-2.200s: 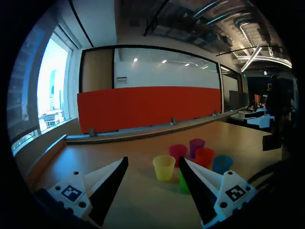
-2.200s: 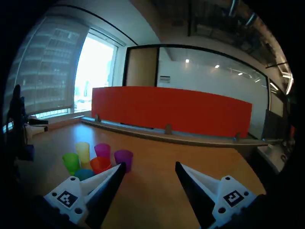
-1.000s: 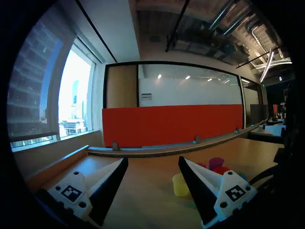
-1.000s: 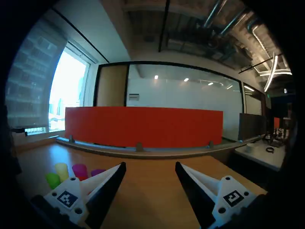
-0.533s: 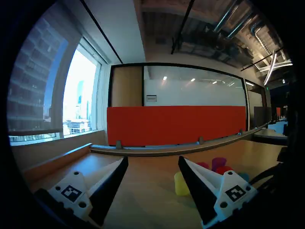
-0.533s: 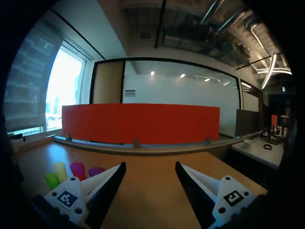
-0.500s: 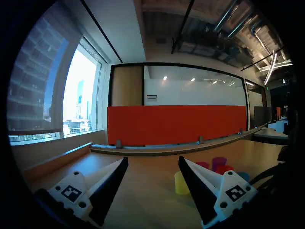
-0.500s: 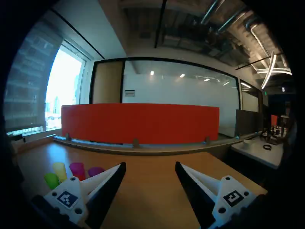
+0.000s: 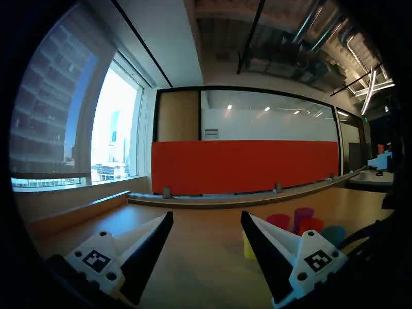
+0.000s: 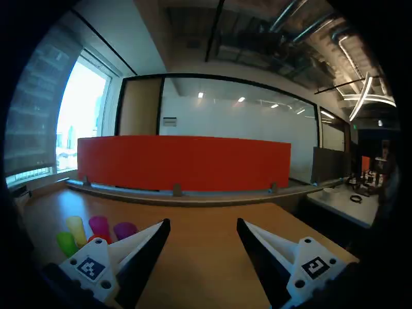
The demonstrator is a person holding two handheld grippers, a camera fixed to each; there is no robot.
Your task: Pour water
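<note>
The left claw [image 9: 206, 213] and right claw [image 10: 202, 221] are hanging spread, holding nothing; reaching in carelessly, either may be risking toppling the crowded cups [image 9: 303, 213] at lower right.

Yellow cup [image 9: 247, 246] partly behind L-gripper finger [image 9: 265, 253]

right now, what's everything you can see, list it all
green cup, yellow cup, pink cup, purple cup, red cup, blue cup: six, one of each colour, clustered on the table
table: one, light wood, under the cups
partition: one, red-orange, along the table's far edge
window: one, bright, left wall
side desk: one, white, right of the table
left tool: one, white and black, open, empty
right tool: one, white and black, open, empty
</note>
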